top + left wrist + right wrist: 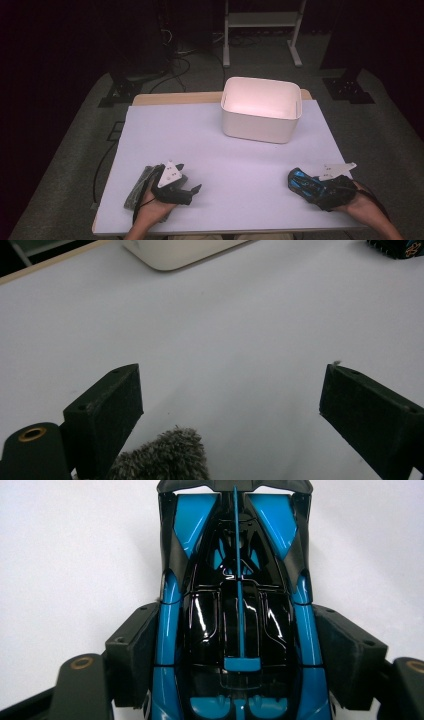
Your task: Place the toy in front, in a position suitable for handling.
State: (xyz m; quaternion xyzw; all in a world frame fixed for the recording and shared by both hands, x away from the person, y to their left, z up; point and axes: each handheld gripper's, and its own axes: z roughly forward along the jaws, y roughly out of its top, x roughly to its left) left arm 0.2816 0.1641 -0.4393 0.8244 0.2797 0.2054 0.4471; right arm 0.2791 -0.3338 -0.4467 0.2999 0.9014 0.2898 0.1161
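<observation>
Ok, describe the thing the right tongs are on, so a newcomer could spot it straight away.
Start from the white bin at the far side of the table, then come to the near right corner. There a toy car lies between the jaws of the right tongs. Its glossy blue and black body sets it apart from the grey fuzzy item by the left tongs.

My right gripper (235,650) has its pads against both flanks of the toy car (235,580), a glossy blue-and-black racer lying flat on its wheels at about four o'clock on the table, nose pointing away from me toward ten o'clock. At about seven o'clock, the grey fuzzy cloth (165,457) lies flat beneath my left gripper (230,405).
</observation>
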